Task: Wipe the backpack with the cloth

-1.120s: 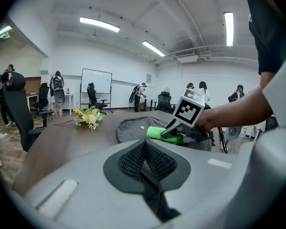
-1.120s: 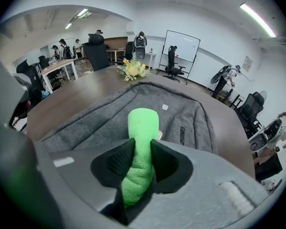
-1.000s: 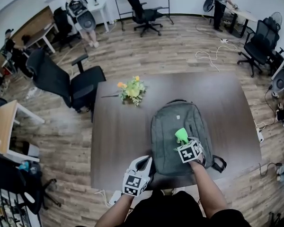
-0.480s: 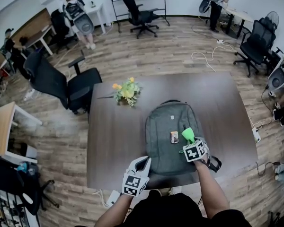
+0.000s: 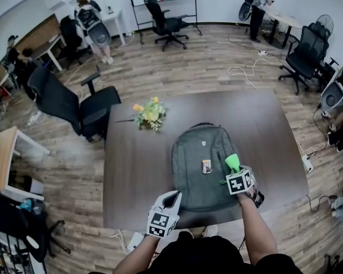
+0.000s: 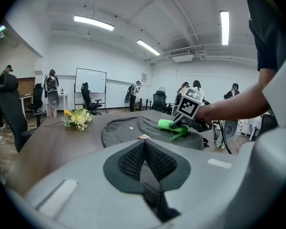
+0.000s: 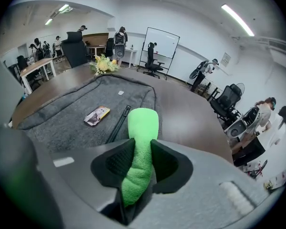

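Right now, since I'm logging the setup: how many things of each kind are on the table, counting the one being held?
backpack: 1
cloth: 1, held in the right tongs
bunch of flowers: 1
small card: 1, lying on the backpack
Total: 4

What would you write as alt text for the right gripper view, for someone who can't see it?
The right gripper pinches a bright green cloth between its jaws, over a grey backpack lying flat on a dark table. A small card rests on the backpack; flowers sit at the table's far end.
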Tool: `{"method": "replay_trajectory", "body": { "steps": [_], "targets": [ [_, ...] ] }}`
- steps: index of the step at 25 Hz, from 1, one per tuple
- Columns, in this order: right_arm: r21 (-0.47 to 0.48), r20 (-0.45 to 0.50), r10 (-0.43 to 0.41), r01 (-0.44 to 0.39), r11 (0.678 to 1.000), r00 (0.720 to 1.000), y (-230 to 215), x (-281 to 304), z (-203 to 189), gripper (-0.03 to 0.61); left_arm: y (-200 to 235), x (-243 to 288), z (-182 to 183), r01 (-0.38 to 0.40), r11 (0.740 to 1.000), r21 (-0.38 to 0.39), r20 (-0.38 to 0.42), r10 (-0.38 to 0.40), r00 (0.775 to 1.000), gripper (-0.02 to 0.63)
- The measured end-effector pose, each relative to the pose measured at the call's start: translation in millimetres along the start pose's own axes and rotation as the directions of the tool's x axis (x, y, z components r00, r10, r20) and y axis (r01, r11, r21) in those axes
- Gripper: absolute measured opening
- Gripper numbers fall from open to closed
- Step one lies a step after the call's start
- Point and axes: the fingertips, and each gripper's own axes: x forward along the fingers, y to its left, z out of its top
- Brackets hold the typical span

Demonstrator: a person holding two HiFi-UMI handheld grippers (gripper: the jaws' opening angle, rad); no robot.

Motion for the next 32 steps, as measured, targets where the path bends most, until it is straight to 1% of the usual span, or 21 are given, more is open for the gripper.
{"method": "replay_trajectory", "body": {
  "steps": [3,6,11,14,18,21,27,32],
  "targets": [
    [0.011,0.031,-0.009,0.008,1.0,0.999,-1.4,-8.1,5.0,0.106,0.1,-2.2,2.3,-0.012,1.0,0.002,0.009,0.012,1.0,0.018],
    [0.03,0.071,0.011,-0.013,0.999,0.997,3.8,-22.1,12.8,0.106,-0.1,-5.4,2.7,-0.024,1.0,-0.002,0.014,0.025,1.0,0.018],
    [0.04,0.143,0.106,-0.113,0.993,0.984,32.7,-46.9,21.7,0.103,-3.3,-9.7,-0.1,-0.043,0.999,-0.021,0.015,0.044,0.999,0.018],
    [0.039,0.158,0.173,-0.182,0.983,0.972,54.7,-57.6,23.5,0.1,-3.0,-12.5,1.1,-0.058,0.998,-0.028,0.023,0.058,0.998,0.018],
    [0.046,0.169,0.265,-0.276,0.96,0.949,91.4,-66.6,28.6,0.098,2.6,-19.5,-3.6,-0.082,0.996,-0.036,0.018,0.083,0.996,0.018],
    [0.03,0.161,0.339,-0.348,0.937,0.927,124.8,-72.7,32.1,0.097,8.4,-26.2,-9.2,-0.102,0.993,-0.052,0.007,0.103,0.995,0.018],
    [-0.05,0.113,0.458,-0.455,0.889,0.882,191.3,-84.7,35.2,0.095,16.2,-33.5,-18.7,-0.123,0.989,-0.087,-0.005,0.123,0.992,0.018],
    [-0.122,0.07,0.517,-0.507,0.853,0.853,228.6,-89.8,31.9,0.095,21.4,-37.3,-16.8,-0.137,0.986,-0.093,0.003,0.138,0.99,0.018]
  ]
}}
